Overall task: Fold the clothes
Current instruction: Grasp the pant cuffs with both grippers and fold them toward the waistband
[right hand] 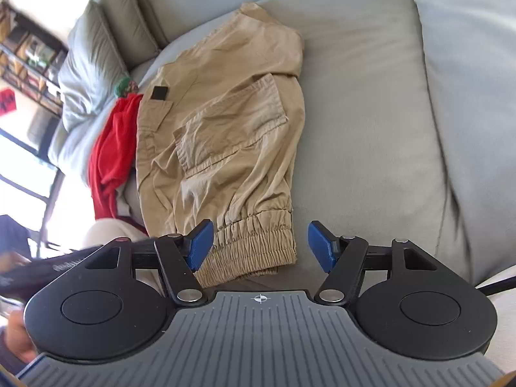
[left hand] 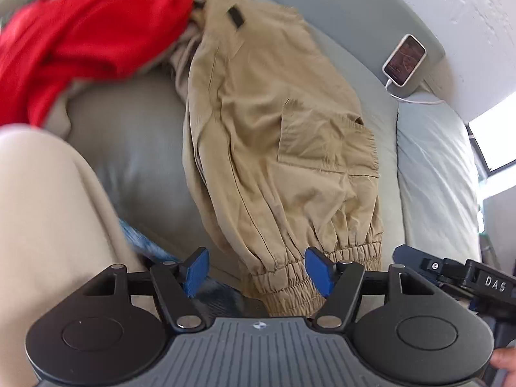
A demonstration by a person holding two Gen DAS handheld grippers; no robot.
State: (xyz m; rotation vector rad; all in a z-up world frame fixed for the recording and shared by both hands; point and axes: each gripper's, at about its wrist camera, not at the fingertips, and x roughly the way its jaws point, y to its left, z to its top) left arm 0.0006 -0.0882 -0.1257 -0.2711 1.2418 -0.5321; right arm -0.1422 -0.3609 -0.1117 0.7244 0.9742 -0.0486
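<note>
Khaki cargo trousers (left hand: 277, 148) lie folded lengthwise on a grey sofa seat (left hand: 129, 154), elastic cuffs nearest me. My left gripper (left hand: 258, 272) hovers open over the cuffs (left hand: 290, 277), its blue pads (left hand: 196, 271) clear of the cloth. In the right wrist view the same trousers (right hand: 219, 135) stretch away, and my right gripper (right hand: 261, 246) stands open at the cuff end (right hand: 254, 245), the left pad (right hand: 201, 243) over the elastic and the right pad over bare cushion. Neither grips anything. The right gripper's body (left hand: 464, 277) shows at the edge of the left wrist view.
A red garment (left hand: 84, 35) lies bunched beyond the trousers' waist, also red garment (right hand: 113, 151). A phone (left hand: 404, 59) on a white cable rests on the sofa arm. Cushions (right hand: 93, 61) stand at the far end. A person's pale-trousered leg (left hand: 45, 225) is at left.
</note>
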